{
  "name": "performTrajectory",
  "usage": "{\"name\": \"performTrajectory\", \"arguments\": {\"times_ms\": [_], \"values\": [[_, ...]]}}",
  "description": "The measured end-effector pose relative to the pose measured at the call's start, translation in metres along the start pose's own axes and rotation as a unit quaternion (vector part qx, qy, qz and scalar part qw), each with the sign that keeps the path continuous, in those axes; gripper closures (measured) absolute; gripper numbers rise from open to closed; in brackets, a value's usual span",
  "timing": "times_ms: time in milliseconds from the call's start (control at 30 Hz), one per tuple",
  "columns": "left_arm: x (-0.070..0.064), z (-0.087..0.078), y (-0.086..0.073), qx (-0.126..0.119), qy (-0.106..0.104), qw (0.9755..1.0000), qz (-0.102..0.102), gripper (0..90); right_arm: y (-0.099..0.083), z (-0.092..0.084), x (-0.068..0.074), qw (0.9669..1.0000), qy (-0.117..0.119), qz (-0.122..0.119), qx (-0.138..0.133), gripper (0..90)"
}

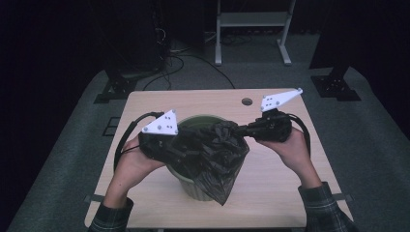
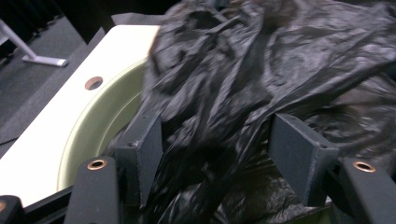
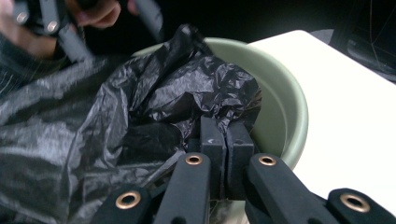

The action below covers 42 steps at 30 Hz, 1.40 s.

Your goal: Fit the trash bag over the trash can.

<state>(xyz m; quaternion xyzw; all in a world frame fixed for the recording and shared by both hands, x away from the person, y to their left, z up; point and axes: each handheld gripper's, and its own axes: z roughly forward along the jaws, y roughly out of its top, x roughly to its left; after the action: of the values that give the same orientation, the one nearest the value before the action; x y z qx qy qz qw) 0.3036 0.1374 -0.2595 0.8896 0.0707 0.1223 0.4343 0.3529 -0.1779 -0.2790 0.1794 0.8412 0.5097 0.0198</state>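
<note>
Person is working a black bin bag [image 1: 212, 154] over a pale green bin [image 1: 193, 188] standing mid-counter [image 1: 270, 193]. Bag is bunching over the bin's mouth and draping down its front side, w/ one corner hanging near the counter's front edge; most of the rim is hiding under plastic, only the far arc and a bit of the front wall are showing.

Left tool [image 1: 181, 154] is sitting at the bag's left side; in the left gripper view its jaws are standing apart w/ crumpled bag [image 2: 243, 93] bulging between them, pads not pressing the film, so released. Fingertips in the high view are getting lost in black-on-black.

Right tool [image 1: 241, 131] is clenched on a fold of the bag at the bin's right rim; right gripper view is showing jaws together [image 3: 226, 149], film pinched, exact bit hard to make out. Blurred left hand [image 3: 93, 14] is showing top left.
</note>
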Motion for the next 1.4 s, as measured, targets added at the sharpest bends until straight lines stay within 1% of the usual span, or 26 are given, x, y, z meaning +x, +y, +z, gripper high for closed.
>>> {"name": "performTrajectory", "arguments": {"times_ms": [33,67,133,200,267,300,333,400,467,500,533,600,633,700,733,800,867,933,1033,1133,1200,1233,1333,1400], "values": [[0.0,0.0,0.0,-0.002,-0.007,1.0,0.001,45.0,0.003,0.002,-0.001,1.0,0.001,0.0,-0.001,88.5],[0.0,0.0,0.0,-0.002,-0.015,0.9999,0.001,53.2,0.007,0.005,-0.002,1.0,0.001,0.0,-0.001,88.5],[0.001,0.0,-0.001,0.0,-0.021,0.9998,-0.002,68.6,0.013,0.01,-0.003,1.0,0.005,-0.002,-0.001,88.5],[0.004,0.001,-0.003,0.001,-0.025,0.9996,-0.008,80.3,0.018,0.017,-0.004,1.0,0.005,-0.006,0.002,88.4],[0.008,-0.001,-0.006,-0.004,-0.021,0.9997,-0.015,89.6,0.023,0.023,-0.004,0.9999,0.007,-0.007,0.004,88.3],[0.01,-0.003,-0.008,-0.009,-0.016,0.9996,-0.021,89.8,0.024,0.025,-0.004,0.9999,0.007,-0.008,0.004,88.0],[0.012,-0.005,-0.011,-0.012,-0.008,0.9995,-0.028,89.8,0.025,0.027,-0.005,0.9999,0.005,-0.008,0.004,85.5],[0.019,-0.01,-0.018,-0.016,0.008,0.9988,-0.046,89.8,0.026,0.029,-0.007,1.0,0.002,-0.005,0.005,77.6],[0.027,-0.015,-0.027,-0.025,0.024,0.9971,-0.068,89.9,0.025,0.028,-0.009,1.0,-0.006,0.0,0.005,71.4],[0.03,-0.018,-0.032,-0.025,0.031,0.9961,-0.078,89.9,0.024,0.027,-0.01,0.9999,-0.012,0.002,0.003,67.5],[0.034,-0.02,-0.036,-0.026,0.038,0.9953,-0.086,89.9,0.023,0.025,-0.011,0.9999,-0.013,0.005,0.001,67.1],[0.041,-0.024,-0.044,-0.025,0.052,0.9932,-0.101,89.8,0.021,0.019,-0.013,0.9998,-0.02,0.009,-0.004,63.3],[0.044,-0.025,-0.047,-0.025,0.059,0.9921,-0.108,89.8,0.019,0.016,-0.014,0.9997,-0.019,0.012,-0.005,63.2],[0.049,-0.027,-0.052,-0.026,0.074,0.9896,-0.121,89.8,0.017,0.01,-0.015,0.9995,-0.024,0.014,-0.011,61.6],[0.051,-0.028,-0.054,-0.027,0.076,0.9885,-0.128,89.9,0.015,0.006,-0.016,0.9995,-0.025,0.016,-0.013,60.6],[0.055,-0.029,-0.057,-0.031,0.083,0.987,-0.134,89.9,0.012,-0.001,-0.017,0.9992,-0.031,0.017,-0.018,59.9],[0.058,-0.03,-0.059,-0.03,0.088,0.986,-0.138,89.8,0.009,-0.005,-0.017,0.9991,-0.033,0.018,-0.019,59.9],[0.059,-0.029,-0.061,-0.031,0.09,0.9856,-0.14,89.9,0.007,-0.007,-0.017,0.9991,-0.033,0.018,-0.02,59.9],[0.058,-0.029,-0.062,-0.03,0.09,0.986,-0.137,89.8,0.006,-0.008,-0.017,0.9989,-0.037,0.017,-0.022,60.4],[0.058,-0.028,-0.063,-0.03,0.087,0.9863,-0.137,89.8,0.008,-0.009,-0.017,0.9984,-0.041,0.012,-0.036,61.8],[0.058,-0.028,-0.063,-0.027,0.085,0.9866,-0.137,89.8,0.011,-0.009,-0.018,0.9982,-0.043,0.011,-0.04,63.0],[0.058,-0.028,-0.063,-0.028,0.085,0.9865,-0.137,89.8,0.012,-0.008,-0.019,0.998,-0.045,0.011,-0.042,63.2],[0.058,-0.027,-0.064,-0.026,0.083,0.9866,-0.138,89.8,0.016,-0.003,-0.022,0.9983,-0.042,0.012,-0.04,64.8],[0.058,-0.026,-0.064,-0.026,0.081,0.9868,-0.138,89.8,0.016,0.004,-0.024,0.9984,-0.039,0.012,-0.039,67.8]]}}
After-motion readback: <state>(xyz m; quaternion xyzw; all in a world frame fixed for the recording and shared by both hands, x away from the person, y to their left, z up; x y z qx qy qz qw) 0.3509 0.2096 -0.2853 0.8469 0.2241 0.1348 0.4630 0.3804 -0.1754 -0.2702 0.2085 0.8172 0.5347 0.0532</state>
